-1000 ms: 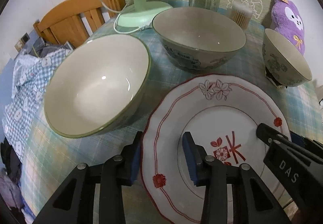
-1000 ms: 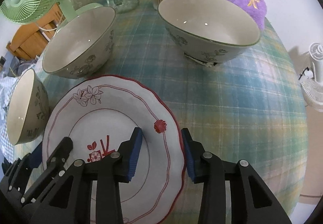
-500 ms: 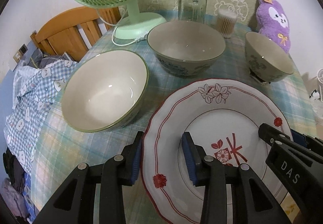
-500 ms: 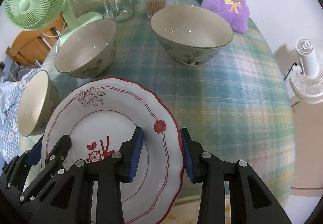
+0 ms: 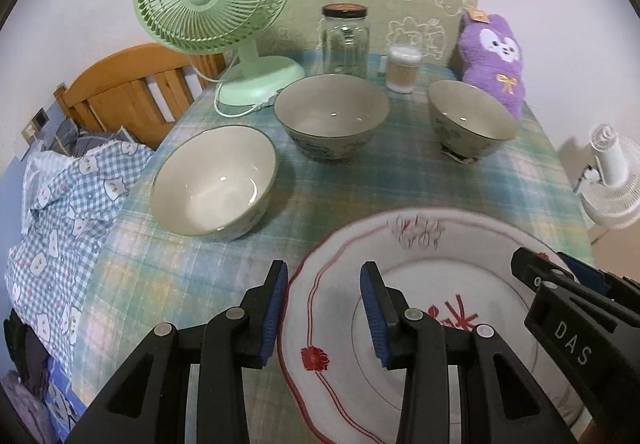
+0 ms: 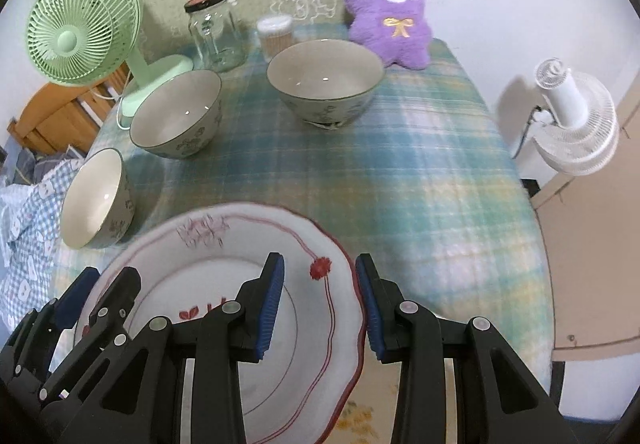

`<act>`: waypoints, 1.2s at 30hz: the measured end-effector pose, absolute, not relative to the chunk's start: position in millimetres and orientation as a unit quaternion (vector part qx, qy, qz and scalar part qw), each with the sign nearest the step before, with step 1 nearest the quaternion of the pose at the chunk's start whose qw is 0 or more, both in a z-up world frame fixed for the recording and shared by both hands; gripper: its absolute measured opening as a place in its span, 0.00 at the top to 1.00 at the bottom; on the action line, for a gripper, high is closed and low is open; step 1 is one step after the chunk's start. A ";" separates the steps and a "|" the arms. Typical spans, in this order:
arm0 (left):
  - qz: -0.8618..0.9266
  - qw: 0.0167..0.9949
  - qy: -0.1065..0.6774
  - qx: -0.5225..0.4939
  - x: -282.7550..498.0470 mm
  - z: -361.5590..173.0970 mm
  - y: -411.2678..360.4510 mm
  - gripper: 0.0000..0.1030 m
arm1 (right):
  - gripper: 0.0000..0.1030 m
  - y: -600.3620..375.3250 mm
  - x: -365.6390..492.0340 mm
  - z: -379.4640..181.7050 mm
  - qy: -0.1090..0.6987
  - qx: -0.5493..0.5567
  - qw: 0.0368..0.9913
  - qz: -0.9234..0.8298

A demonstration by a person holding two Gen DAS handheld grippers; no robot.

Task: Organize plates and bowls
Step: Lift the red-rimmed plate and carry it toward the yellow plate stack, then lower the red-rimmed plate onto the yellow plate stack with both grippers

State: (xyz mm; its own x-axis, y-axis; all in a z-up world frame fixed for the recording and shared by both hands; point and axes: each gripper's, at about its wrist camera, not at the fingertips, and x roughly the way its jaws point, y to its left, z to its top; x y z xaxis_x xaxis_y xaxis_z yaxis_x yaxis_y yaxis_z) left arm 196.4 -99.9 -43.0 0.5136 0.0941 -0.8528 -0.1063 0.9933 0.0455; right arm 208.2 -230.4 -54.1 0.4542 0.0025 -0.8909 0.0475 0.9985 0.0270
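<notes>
A white plate [image 5: 440, 276] with red rim lines and flowers is held between both grippers, lifted off the checked table at the near edge; it also shows in the right wrist view [image 6: 224, 264]. My left gripper [image 5: 324, 308] straddles its left rim, jaws apart about the rim's width. My right gripper [image 6: 320, 304] straddles its right rim the same way, and shows in the left wrist view [image 5: 560, 284]. Three floral bowls stand on the table: left [image 5: 216, 179], middle [image 5: 332, 119], right [image 5: 472, 119].
At the back of the table [image 6: 420, 163] stand a green fan [image 5: 216, 3], a glass jar [image 5: 345, 39], a cotton swab cup [image 5: 404, 67] and a purple plush [image 5: 496, 55]. A wooden bed frame [image 5: 120, 91] is left, a white fan [image 6: 576, 123] right.
Both grippers have pulled back and up with the plate. The bowls and back items look farther away, and the plate is blurred with motion.
</notes>
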 end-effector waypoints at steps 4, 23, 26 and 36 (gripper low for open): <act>0.038 0.871 0.489 0.001 180.9 -41.1 -108.8 0.64 | 0.60 -240.6 182.0 -49.5 0.517 0.029 0.855 -0.034; -0.009 0.860 0.509 0.032 139.8 -55.5 -162.9 0.64 | 0.61 -295.5 120.7 -69.9 0.538 0.053 0.838 -0.076; -0.008 0.857 0.514 0.036 138.1 -59.3 -170.5 0.64 | 0.60 -302.3 120.2 -75.1 0.545 0.053 0.834 -0.076; 0.001 0.843 0.537 0.039 132.9 -76.4 -189.6 0.64 | 0.61 -320.0 119.8 -89.1 0.561 0.051 0.823 -0.066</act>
